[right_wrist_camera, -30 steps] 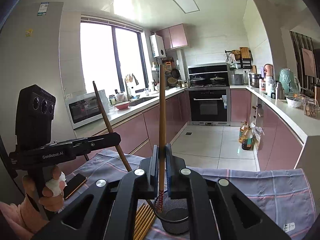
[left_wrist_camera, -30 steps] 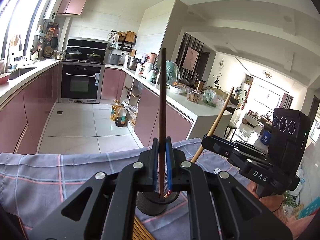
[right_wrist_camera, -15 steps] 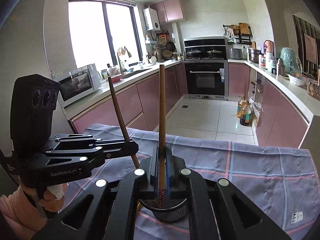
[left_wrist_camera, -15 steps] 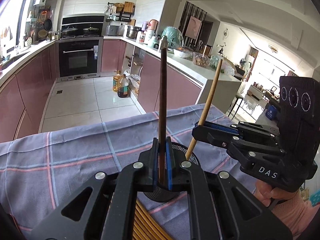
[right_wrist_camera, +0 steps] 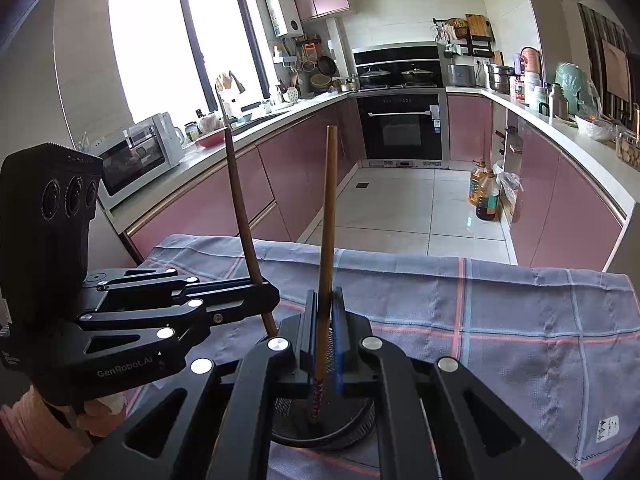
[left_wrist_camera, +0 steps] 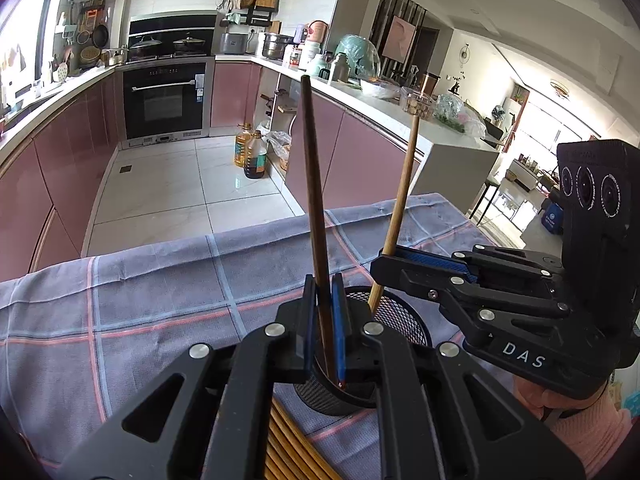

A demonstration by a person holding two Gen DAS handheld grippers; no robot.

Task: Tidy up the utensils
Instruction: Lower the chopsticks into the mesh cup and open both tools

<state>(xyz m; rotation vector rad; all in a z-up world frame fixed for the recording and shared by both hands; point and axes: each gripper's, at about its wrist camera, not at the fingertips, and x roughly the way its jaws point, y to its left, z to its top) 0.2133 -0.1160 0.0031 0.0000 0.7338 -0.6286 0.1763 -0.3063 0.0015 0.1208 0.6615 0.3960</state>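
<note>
Spreading under both tools, the checked cloth (left_wrist_camera: 152, 304) carries everything, and the black mesh cup (left_wrist_camera: 404, 320) stands on it directly below the two sets of fingertips. The left gripper (left_wrist_camera: 324, 320) is clamped on a dark chopstick (left_wrist_camera: 314, 200), whose long axis runs nearly upright, leaning slightly away from the camera, with its lower tip already inside the cup's mouth. The right gripper (right_wrist_camera: 325, 332) is likewise clamped, on a paler chopstick (right_wrist_camera: 329, 216), also close to vertical, and its patterned red tip (right_wrist_camera: 316, 400) hangs within the cup's rim (right_wrist_camera: 360, 432).

Seen from the left tool, the right gripper (left_wrist_camera: 424, 268) reaches in from the right, with its stick (left_wrist_camera: 400, 200) tilted a little and entering the far side of the cup. Seen from the right tool, the left gripper (right_wrist_camera: 240, 300) comes in from the left, its stick (right_wrist_camera: 244, 216) dipping behind the right tool's frame.

The relation that matters: the cup lies straight down along each stick's length, so letting go should drop both in with no sideways shift needed. Neither hand looks meaningfully nearer; both tips seem past the rim. How far either tip sits above the cup's floor cannot be told.

More chopsticks (left_wrist_camera: 288, 448) lie flat on the cloth just beneath the left tool, on the near side of the cup.
</note>
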